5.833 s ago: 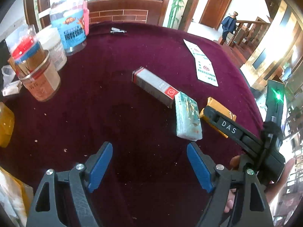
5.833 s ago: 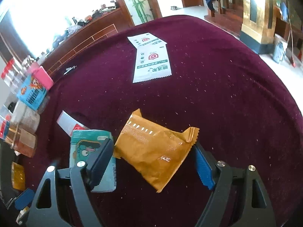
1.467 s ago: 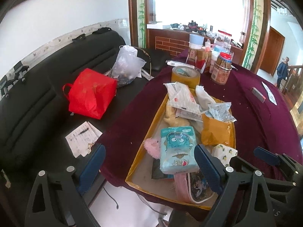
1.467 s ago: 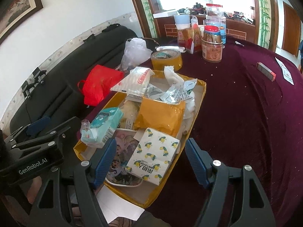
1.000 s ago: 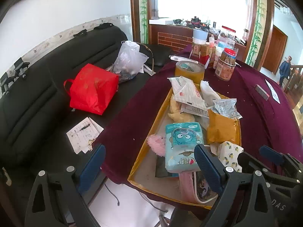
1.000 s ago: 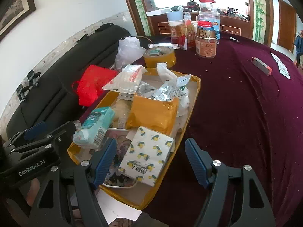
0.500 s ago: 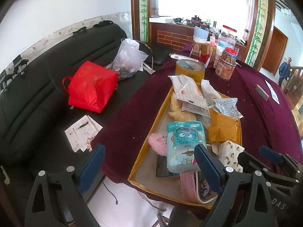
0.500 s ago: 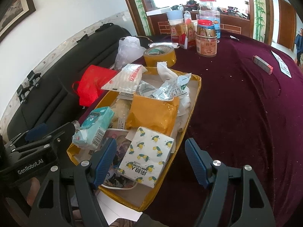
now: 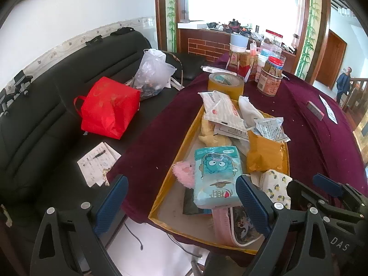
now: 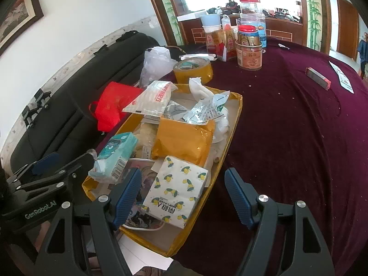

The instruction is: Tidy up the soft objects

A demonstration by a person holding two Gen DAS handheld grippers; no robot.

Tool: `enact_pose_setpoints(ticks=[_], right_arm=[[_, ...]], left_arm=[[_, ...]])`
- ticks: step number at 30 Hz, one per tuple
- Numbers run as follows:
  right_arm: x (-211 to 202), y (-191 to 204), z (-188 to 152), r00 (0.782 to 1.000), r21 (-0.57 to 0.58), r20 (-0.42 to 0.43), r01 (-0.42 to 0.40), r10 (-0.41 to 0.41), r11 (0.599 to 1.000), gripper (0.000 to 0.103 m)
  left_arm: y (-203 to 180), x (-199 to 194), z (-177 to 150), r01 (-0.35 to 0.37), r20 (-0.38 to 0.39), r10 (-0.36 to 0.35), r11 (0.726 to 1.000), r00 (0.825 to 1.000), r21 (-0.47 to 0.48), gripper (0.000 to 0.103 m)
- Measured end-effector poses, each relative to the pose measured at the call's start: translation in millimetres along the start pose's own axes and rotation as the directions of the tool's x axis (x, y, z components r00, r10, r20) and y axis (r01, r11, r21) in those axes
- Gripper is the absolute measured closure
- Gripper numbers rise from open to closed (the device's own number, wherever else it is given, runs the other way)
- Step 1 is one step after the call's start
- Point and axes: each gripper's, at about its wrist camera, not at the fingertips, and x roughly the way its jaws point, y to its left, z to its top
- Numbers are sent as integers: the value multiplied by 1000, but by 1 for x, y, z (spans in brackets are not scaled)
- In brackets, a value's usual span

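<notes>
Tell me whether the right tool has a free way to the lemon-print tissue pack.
Probably yes. The right tool is open, and the lemon-print tissue pack lies on top in the yellow tray, just ahead of its left finger, uncovered.

The maroon-covered surface (image 10: pixel 287 138) is occupied by a yellow tray (image 10: pixel 238 105), a tape roll (image 10: pixel 193 70), jars (image 10: pixel 249 50) and a small box (image 10: pixel 318 74).

A yellow tray (image 10: pixel 234 112) on maroon cloth (image 10: pixel 287 126) holds a teal cartoon-print pack (image 9: pixel 216 174), an orange pouch (image 10: pixel 184 141) and a lemon-patterned white pack (image 10: pixel 177 188).
</notes>
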Motion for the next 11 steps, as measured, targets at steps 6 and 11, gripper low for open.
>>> enact_pose_setpoints(ticks=[6, 11], right_arm=[[1, -3, -1, 1000, 6, -7, -10, 10, 1000, 29], [1, -4, -2, 1000, 7, -8, -11, 11, 1000, 29]], left_arm=[[-4, 4, 0, -4, -13, 4, 1000, 1000, 4, 6], [-4, 0, 1, -11, 17, 11, 1000, 1000, -7, 6]])
